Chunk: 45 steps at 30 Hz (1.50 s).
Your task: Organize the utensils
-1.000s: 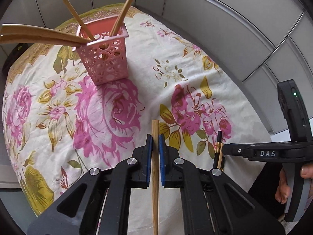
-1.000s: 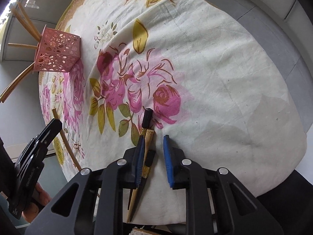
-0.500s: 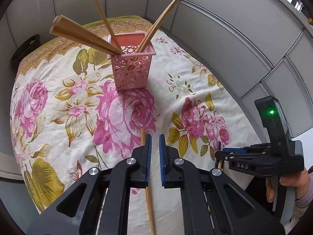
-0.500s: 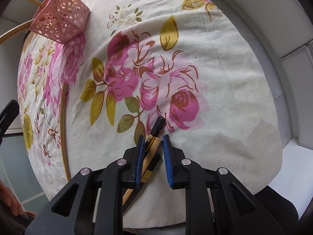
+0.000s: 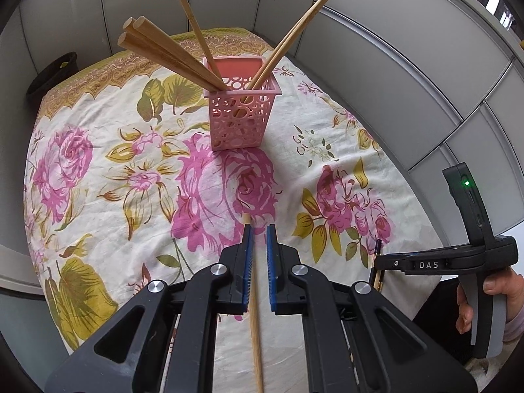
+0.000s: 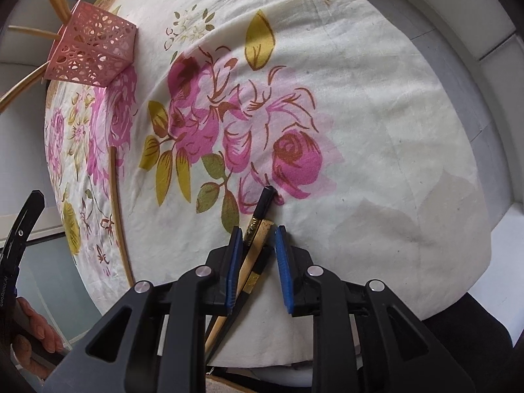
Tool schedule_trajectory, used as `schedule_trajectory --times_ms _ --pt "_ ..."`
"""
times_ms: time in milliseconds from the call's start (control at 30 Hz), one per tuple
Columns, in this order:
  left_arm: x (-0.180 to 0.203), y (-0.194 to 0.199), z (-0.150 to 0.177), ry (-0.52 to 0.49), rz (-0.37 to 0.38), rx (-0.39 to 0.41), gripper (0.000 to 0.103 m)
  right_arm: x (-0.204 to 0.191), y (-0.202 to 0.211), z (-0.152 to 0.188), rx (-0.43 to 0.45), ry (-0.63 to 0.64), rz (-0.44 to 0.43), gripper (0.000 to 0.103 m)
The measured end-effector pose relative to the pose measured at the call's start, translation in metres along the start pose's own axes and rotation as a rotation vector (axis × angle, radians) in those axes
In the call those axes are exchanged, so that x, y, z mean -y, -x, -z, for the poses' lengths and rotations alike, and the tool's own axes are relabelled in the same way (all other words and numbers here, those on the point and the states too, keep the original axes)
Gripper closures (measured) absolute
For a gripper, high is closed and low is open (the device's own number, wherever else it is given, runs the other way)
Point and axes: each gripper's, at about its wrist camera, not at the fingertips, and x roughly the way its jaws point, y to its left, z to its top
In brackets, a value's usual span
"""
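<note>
Far left in the left wrist view: dark round bin (image 5: pixel 50 73) at the table edge, beyond the floral tablecloth (image 5: pixel 108 177). Toward the middle: pink lattice holder (image 5: pixel 240 111) upright on the cloth, 5 wooden sticks (image 5: pixel 170 49) fanned out of its top, 3 bunched leftward, 1 steep, 1 angled right. Nearer the camera: left gripper (image 5: pixel 257 255) above a single wooden chopstick (image 5: pixel 254 327) flat on the cloth, blue pads parted on either side of it, touching or not impossible to tell. Right edge: right gripper (image 5: pixel 380 263) held side-on over a dark-and-gold chopstick pair (image 5: pixel 377 262) near the table's front edge, well apart from the holder. In the right wrist view, same holder far upper left, lone chopstick along the left side, then the pair between the spread blue pads, clear daylight on the right pad's side, black tip poking out ahead onto a pink rose.
</note>
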Motion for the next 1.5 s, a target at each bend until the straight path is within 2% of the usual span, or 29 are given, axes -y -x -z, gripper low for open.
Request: schedule_trajectory --times_ms 167,433,667,767,867,933,1000,1033,1233,1333,1433,1500 --pt "0.0 0.0 -0.002 0.0 0.002 0.001 0.094 -0.002 0.004 -0.003 0.023 0.048 0.096 0.083" --pt "0.002 0.001 -0.002 -0.002 -0.002 0.004 0.089 -0.041 -0.008 0.003 0.055 0.136 0.207 0.08" --pt "0.0 0.001 -0.001 0.003 -0.018 0.005 0.082 -0.041 -0.012 0.012 0.024 0.048 0.175 0.08" --pt "0.0 0.001 -0.001 0.003 -0.017 0.007 0.081 -0.048 -0.012 0.014 0.073 0.062 0.189 0.089" --pt "-0.001 0.0 -0.001 0.013 -0.015 0.004 0.081 -0.056 -0.011 0.017 0.129 0.081 0.18 0.092" --pt "-0.007 -0.006 -0.001 0.033 -0.012 -0.008 0.075 -0.055 -0.009 0.014 0.139 0.074 0.151 0.094" --pt "-0.014 -0.017 -0.002 0.059 -0.019 -0.037 0.063 -0.047 -0.006 0.008 0.153 0.054 0.139 0.094" --pt "-0.016 -0.026 -0.002 0.069 -0.026 -0.06 0.061 -0.042 -0.005 0.005 0.145 0.037 0.125 0.095" --pt "-0.012 -0.085 -0.008 0.072 -0.113 -0.2 0.06 -0.012 0.018 -0.011 0.183 -0.023 0.058 0.095" --pt "-0.007 -0.103 -0.015 0.063 -0.134 -0.228 0.06 -0.003 0.019 -0.021 0.171 -0.034 0.048 0.094" --pt "0.001 -0.113 -0.021 0.033 -0.164 -0.242 0.059 0.007 0.008 -0.028 0.122 -0.036 0.049 0.095" --pt "0.007 -0.116 -0.024 0.008 -0.183 -0.248 0.059 0.007 0.008 -0.031 0.131 -0.022 0.045 0.094"
